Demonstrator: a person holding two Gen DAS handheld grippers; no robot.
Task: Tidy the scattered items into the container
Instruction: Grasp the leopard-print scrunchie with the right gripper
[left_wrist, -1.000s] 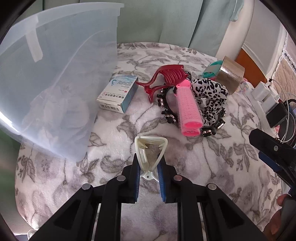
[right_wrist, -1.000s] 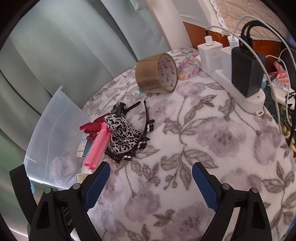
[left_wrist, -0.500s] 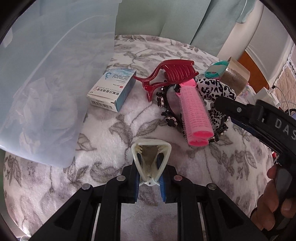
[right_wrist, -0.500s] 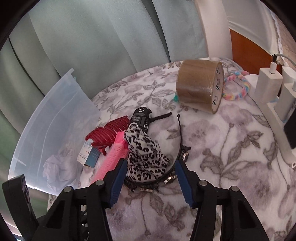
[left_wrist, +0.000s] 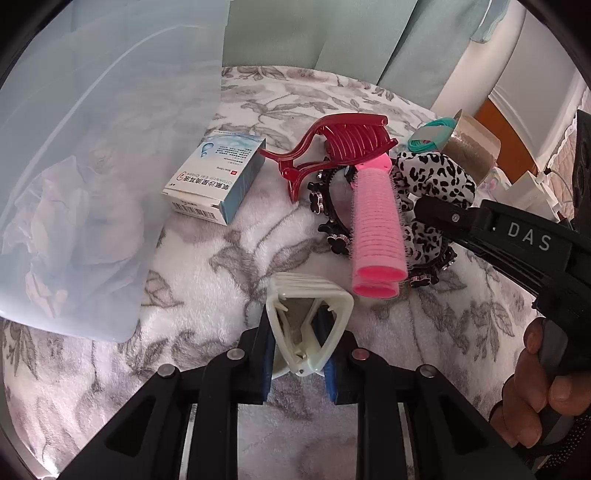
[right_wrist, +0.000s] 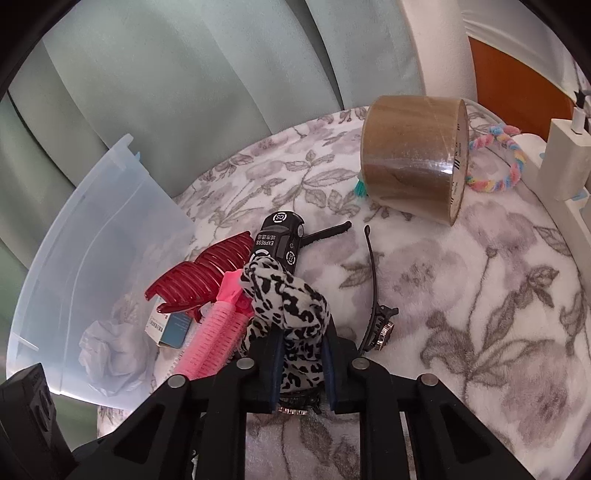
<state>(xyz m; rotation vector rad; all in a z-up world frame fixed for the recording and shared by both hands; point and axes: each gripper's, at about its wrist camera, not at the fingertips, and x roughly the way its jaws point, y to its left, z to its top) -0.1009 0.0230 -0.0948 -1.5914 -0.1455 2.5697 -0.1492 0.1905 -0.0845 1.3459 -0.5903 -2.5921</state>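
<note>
My left gripper (left_wrist: 297, 326) holds a small white clip (left_wrist: 308, 314) just above the floral blanket; its jaws are opening slightly while the pads still press on the clip. The clear plastic bin (left_wrist: 92, 147) rises to its left. My right gripper (right_wrist: 301, 345) is closing on the leopard scrunchie (right_wrist: 288, 306), whose cloth is pinched between the blue pads. The scrunchie lies in a pile with a pink hair roller (right_wrist: 218, 328), a dark red hair claw (right_wrist: 207, 269), a black toy car (right_wrist: 277, 240) and a black headband (right_wrist: 373, 288). A blue-and-white medicine box (left_wrist: 214, 181) lies beside the bin.
Crumpled white paper (right_wrist: 107, 354) lies in the bin (right_wrist: 92, 240). A brown tape roll (right_wrist: 410, 158) and a rainbow hair tie (right_wrist: 495, 158) sit at the back right, with white chargers (right_wrist: 565, 158) at the right edge. Green curtains hang behind. A hand (left_wrist: 535, 387) grips the right tool.
My right gripper has moved in over the pile and gone from wide open to closed on the leopard scrunchie. The left gripper keeps the white clip and has barely shifted.
</note>
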